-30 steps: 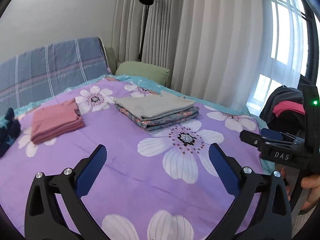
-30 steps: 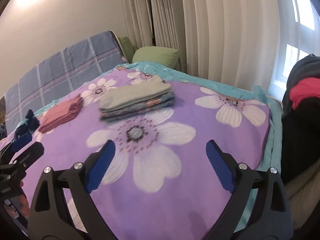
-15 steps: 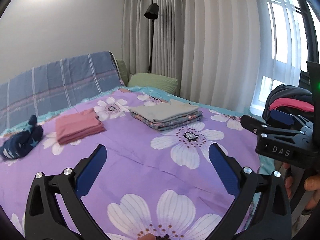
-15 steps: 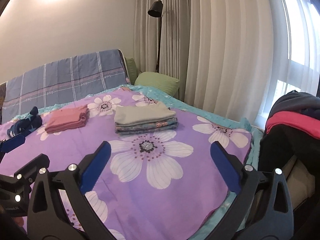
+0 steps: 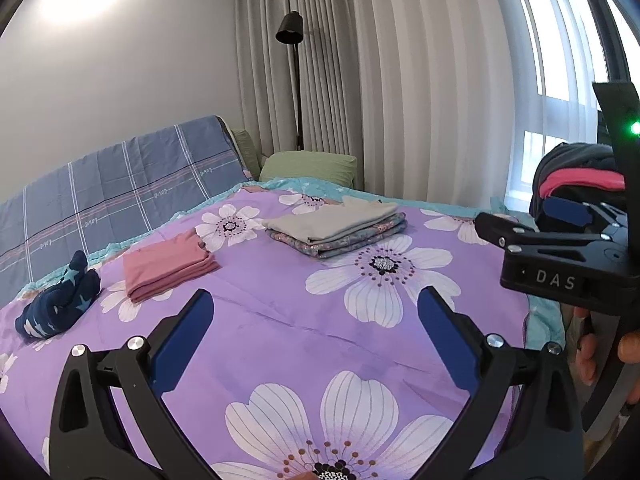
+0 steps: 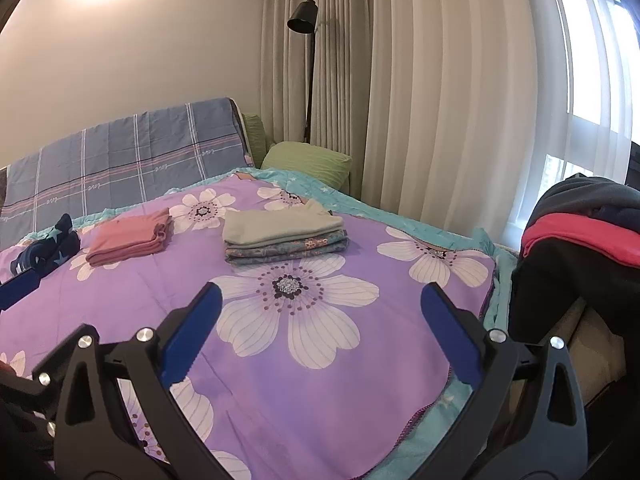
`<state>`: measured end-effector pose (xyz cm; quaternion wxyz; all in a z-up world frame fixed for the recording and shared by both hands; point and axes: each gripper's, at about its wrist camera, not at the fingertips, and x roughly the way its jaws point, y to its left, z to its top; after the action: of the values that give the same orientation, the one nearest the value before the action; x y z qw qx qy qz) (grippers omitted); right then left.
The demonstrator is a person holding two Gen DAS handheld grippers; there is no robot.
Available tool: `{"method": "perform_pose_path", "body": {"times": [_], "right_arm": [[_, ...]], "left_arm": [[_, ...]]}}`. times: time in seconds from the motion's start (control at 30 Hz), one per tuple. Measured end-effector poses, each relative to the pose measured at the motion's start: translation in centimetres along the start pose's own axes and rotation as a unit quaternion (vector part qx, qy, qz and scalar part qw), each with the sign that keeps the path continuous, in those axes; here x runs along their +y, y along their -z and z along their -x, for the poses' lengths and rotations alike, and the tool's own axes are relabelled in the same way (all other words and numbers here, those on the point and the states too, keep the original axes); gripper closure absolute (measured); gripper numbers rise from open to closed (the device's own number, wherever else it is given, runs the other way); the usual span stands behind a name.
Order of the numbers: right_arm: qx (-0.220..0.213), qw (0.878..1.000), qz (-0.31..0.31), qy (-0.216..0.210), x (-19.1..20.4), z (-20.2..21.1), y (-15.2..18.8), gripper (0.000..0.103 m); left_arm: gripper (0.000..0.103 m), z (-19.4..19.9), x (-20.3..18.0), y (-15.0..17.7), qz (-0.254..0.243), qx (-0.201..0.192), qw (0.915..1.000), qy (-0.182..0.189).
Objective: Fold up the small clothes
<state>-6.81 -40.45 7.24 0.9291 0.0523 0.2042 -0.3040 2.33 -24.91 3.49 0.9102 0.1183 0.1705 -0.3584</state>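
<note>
On the purple flowered bedspread (image 5: pixel 280 320) lie a folded stack topped by a beige garment (image 5: pixel 336 228) (image 6: pixel 282 230), a folded pink garment (image 5: pixel 168 266) (image 6: pixel 130 236) and a rolled navy star-print piece (image 5: pixel 58 306) (image 6: pixel 46 252). My left gripper (image 5: pixel 316 308) hangs open above the near part of the bed, empty. My right gripper (image 6: pixel 320 304) is open too, holding nothing; its body shows at the right edge of the left wrist view (image 5: pixel 560 256), with a hand (image 5: pixel 600 352) on it. Both stand well short of the folded clothes.
A pile of dark and red clothes (image 6: pixel 580 232) (image 5: pixel 576 172) rests off the bed's right edge. A blue plaid cover (image 5: pixel 120 188) and green pillow (image 5: pixel 308 166) stand at the head. A floor lamp (image 6: pixel 304 20) and curtains (image 6: pixel 440 100) line the far wall.
Both grippers have drawn back and tilted up from the bed, so the clothes look farther away and more wall and curtain shows. Both stay open and empty.
</note>
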Motion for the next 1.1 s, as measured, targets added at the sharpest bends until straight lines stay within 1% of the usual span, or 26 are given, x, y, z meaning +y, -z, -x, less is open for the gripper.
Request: {"method": "perform_pose_path", "body": {"times": [0.17,0.37,1.1], "right_arm": [[0.013,1.000,-0.006,0.003,-0.2,-0.6,0.4,0.002],[0.021,1.000,-0.001,0.004,-0.2,-1.1,0.6,0.002],[0.028,1.000,0.008,-0.001,0.2,-1.7,1.0,0.002]], "left_arm": [[0.001,0.2,-0.3,0.3,0.000,-0.001,1.0000,-0.007],[0.001,0.3,-0.1,0.4,0.005,0.000,1.0000,0.001],[0.001,0.3,-0.9,0.7,-0.018,0.016,0.9996,0.011]]}}
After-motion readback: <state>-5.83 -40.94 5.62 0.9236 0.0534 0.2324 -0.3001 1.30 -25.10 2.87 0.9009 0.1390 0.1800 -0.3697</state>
